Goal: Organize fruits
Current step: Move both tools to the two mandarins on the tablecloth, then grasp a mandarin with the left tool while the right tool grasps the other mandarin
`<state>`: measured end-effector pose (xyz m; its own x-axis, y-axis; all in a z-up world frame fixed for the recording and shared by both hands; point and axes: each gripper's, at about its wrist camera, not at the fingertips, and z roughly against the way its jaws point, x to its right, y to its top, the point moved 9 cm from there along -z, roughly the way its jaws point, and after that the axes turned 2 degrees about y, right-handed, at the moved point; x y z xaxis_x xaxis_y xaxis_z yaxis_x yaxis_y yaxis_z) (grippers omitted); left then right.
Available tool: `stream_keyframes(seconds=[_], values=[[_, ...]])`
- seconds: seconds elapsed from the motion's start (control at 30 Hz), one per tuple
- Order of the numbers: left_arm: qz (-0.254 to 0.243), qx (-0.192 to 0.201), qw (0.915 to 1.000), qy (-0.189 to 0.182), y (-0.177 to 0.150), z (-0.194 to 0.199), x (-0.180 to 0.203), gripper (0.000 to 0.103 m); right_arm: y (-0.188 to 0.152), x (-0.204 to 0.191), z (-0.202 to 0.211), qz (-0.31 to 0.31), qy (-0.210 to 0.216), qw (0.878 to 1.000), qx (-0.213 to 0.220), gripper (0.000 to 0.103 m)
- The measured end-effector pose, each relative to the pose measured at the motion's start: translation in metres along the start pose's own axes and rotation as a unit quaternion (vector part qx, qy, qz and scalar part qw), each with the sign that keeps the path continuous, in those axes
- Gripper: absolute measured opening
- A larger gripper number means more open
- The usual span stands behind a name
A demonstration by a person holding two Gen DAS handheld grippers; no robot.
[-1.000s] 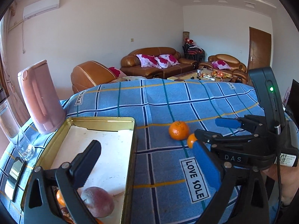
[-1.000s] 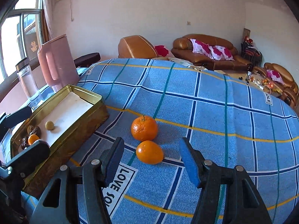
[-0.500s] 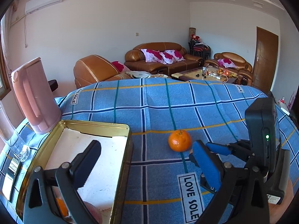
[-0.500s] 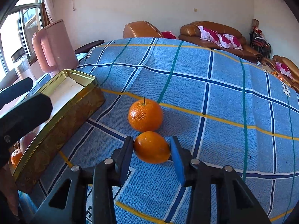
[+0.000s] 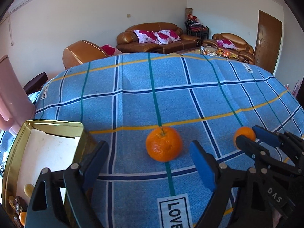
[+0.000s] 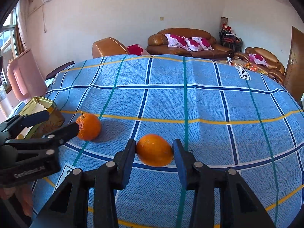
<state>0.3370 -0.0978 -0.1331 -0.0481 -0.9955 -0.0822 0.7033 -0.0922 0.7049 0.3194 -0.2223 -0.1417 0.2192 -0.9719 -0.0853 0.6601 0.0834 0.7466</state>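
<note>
Fingers of your right gripper (image 6: 154,152) are closed on the smooth orange (image 6: 154,150), one pad on each side, the fruit at the blue checked cloth of the desk (image 6: 209,104). Your left gripper (image 5: 148,161) has its fingers spread wide and holds nothing; the stemmed orange (image 5: 163,144) sits on the cloth just beyond them, between the tips. At the near left stands the gold tin (image 5: 57,122), with small fruits in its near corner.
</note>
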Motion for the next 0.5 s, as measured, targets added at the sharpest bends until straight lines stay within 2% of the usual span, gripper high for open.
stream_keyframes(seconds=[0.13,0.27,0.37,0.4,0.5], values=[[-0.003,-0.013,0.9999,0.008,0.0,-0.018,0.001,0.086,0.0,-0.002,0.001,-0.001,0.004,1.0,0.003,0.042],[-0.009,-0.026,0.9996,0.0,0.001,-0.032,0.008,0.078,-0.001,-0.005,-0.001,0.006,0.001,1.0,0.001,0.042],[-0.007,-0.041,0.9989,-0.02,-0.001,-0.039,0.012,0.064,-0.002,-0.005,-0.001,0.005,0.002,1.0,0.0,0.042],[-0.004,-0.043,0.9986,-0.031,-0.001,-0.04,0.013,0.054,-0.002,-0.005,-0.002,0.006,0.002,1.0,-0.001,0.042],[0.001,-0.045,0.9983,-0.038,-0.003,-0.039,0.012,0.051,-0.003,-0.006,0.0,0.009,0.003,1.0,-0.001,0.042]])
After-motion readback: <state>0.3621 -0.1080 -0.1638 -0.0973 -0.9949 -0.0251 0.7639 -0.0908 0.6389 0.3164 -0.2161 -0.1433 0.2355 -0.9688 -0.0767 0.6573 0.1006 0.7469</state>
